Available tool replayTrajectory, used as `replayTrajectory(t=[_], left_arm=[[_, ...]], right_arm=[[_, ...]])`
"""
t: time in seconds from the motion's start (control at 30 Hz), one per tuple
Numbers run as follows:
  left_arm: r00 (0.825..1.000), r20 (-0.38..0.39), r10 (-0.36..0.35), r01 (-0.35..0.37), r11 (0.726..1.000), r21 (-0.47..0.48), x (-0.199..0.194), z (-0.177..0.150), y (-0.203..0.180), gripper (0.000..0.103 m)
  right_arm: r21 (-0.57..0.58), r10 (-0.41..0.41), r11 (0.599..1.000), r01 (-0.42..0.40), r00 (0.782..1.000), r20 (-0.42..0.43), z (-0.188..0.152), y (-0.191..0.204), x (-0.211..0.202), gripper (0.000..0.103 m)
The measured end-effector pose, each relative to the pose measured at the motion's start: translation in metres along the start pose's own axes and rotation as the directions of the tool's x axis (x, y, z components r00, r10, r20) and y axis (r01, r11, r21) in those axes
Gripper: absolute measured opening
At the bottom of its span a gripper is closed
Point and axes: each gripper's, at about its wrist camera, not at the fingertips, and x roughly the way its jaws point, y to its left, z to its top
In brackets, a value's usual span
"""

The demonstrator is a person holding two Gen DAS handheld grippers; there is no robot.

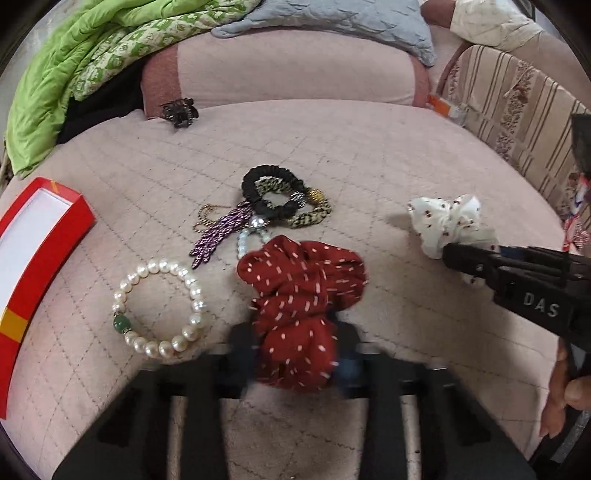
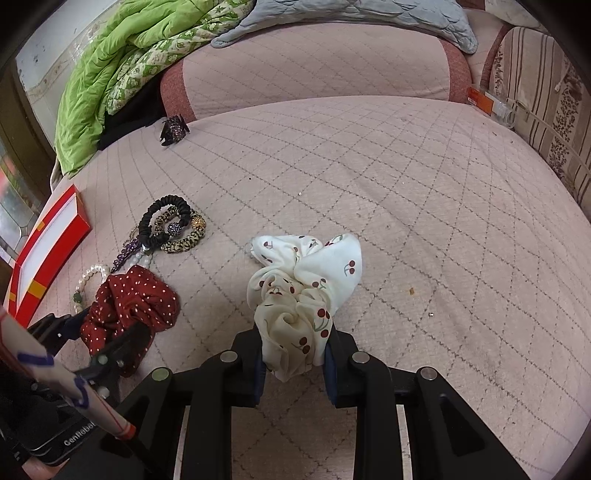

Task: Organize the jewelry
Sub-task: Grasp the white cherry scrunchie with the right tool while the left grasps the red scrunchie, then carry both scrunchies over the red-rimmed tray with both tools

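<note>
My left gripper (image 1: 295, 350) is shut on a dark red dotted scrunchie (image 1: 303, 295), which also shows in the right wrist view (image 2: 133, 306). My right gripper (image 2: 293, 354) is shut on a white cherry-print scrunchie (image 2: 306, 288), also seen in the left wrist view (image 1: 447, 225). A pearl bracelet with a green bead (image 1: 159, 306) lies left of the red scrunchie. Behind it is a pile: black and leopard hair ties (image 1: 280, 199), a purple beaded clip (image 1: 221, 229) and a thin gold chain (image 1: 207, 218). An open red jewelry box (image 1: 33, 251) sits at the far left.
Everything lies on a pink quilted cushion (image 2: 369, 184). A black claw clip (image 1: 179, 110) rests at its back left edge. A green blanket (image 1: 74, 66) and grey pillow (image 1: 332, 18) are behind. A striped cushion (image 1: 517, 110) borders the right side.
</note>
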Motion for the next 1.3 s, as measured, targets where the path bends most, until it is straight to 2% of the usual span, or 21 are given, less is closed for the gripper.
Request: replayTrajectory(t=[0.13, 0.3, 0.67, 1.3], left_arm=[[1.0, 0.011, -0.027, 0.027, 0.999, -0.018, -0.004, 0.0, 0.005, 0.02], [0.996, 0.072, -0.046, 0.048, 0.998, -0.038, -0.019, 0.004, 0.009, 0.02], [0.991, 0.126, -0.05, 0.059, 0.996, -0.07, -0.035, 0.006, 0.021, 0.02], [0.979, 0.206, 0.012, 0.012, 0.994, -0.111, -0.068, 0.005, 0.057, 0.02]], right_arm=[[-0.006, -0.002, 1.0, 0.002, 1.0, 0.009, 0.0, 0.002, -0.001, 0.027], [-0.014, -0.002, 1.0, 0.003, 1.0, 0.031, 0.001, 0.006, -0.006, 0.027], [-0.019, 0.002, 1.0, -0.001, 0.999, 0.053, 0.004, 0.012, -0.011, 0.027], [-0.085, 0.028, 0.996, -0.018, 0.993, 0.116, 0.009, 0.052, -0.019, 0.027]])
